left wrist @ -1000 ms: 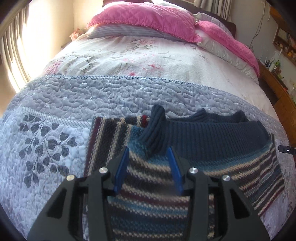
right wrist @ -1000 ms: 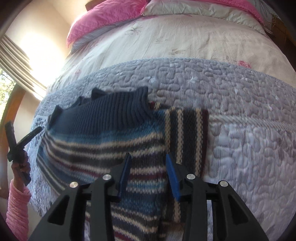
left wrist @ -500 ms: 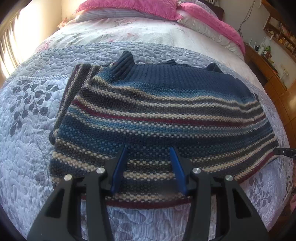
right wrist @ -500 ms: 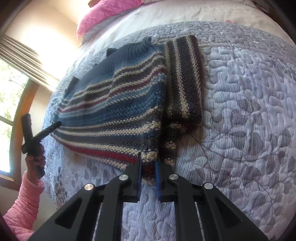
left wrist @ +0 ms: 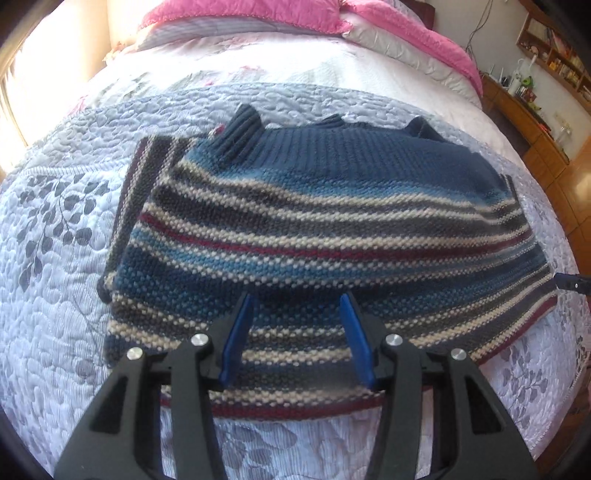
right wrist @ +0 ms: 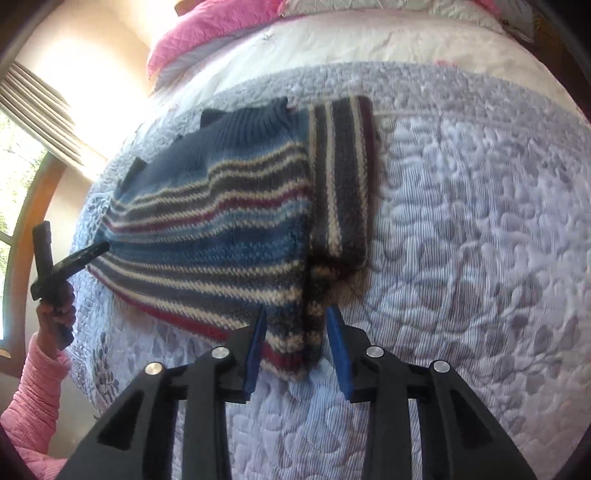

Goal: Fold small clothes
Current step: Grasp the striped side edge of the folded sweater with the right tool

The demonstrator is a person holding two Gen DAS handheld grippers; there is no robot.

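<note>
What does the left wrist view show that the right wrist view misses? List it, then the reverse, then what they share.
Only the left wrist view: wooden shelves along the wall, and the leaf print on the quilt. Only the right wrist view: a window, a hand in a pink sleeve gripping the left gripper's handle. Both: the striped sweater on the quilted bedspread, pink pillows, and open jaws on the left gripper and right gripper.

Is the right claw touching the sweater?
Cannot tell. In the right wrist view the open right claw straddles the sweater's near corner, but it may just be hovering above it.
</note>
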